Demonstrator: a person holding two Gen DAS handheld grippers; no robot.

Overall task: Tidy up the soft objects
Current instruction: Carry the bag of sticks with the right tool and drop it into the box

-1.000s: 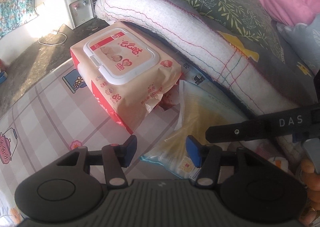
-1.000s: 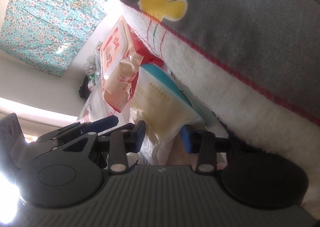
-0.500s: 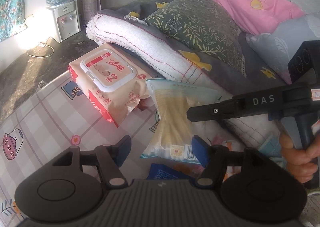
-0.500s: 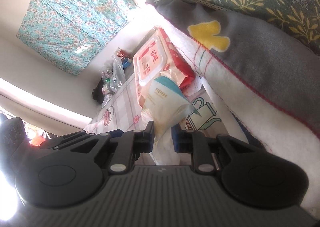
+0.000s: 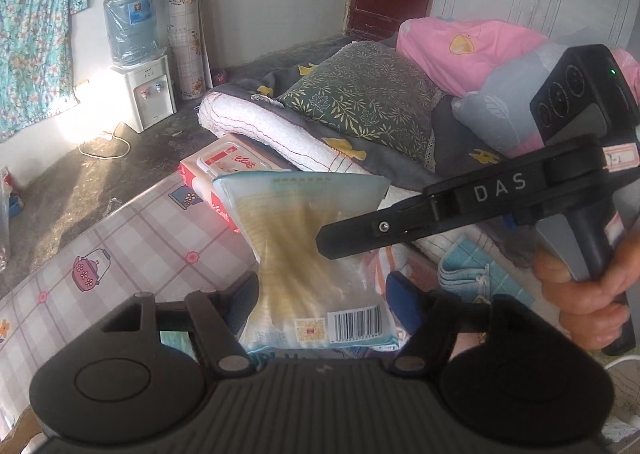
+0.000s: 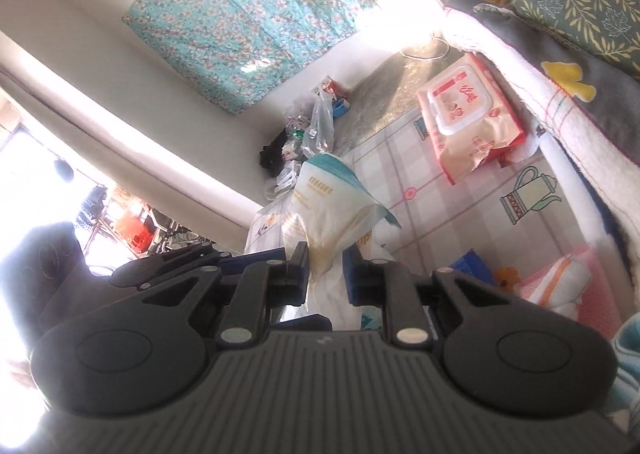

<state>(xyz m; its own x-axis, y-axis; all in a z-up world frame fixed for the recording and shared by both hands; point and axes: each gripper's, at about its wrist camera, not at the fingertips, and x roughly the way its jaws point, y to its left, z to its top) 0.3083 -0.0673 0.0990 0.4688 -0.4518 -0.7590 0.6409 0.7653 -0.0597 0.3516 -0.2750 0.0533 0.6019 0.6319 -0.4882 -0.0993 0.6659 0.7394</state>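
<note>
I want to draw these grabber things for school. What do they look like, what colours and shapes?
Each gripper is black plastic: a ribbed body, two round discs and jointed arms with silver screws, ending in blue pads. The right gripper has white letters "DAS" on its finger, a grey handle, a block with round dials and a tiny green light. The left gripper looks alike.

Hard daylight glare from the window (image 6: 24, 190) — blown-out whites, soft motion blur, fisheye-bent, dark-vignetted corners.
</note>
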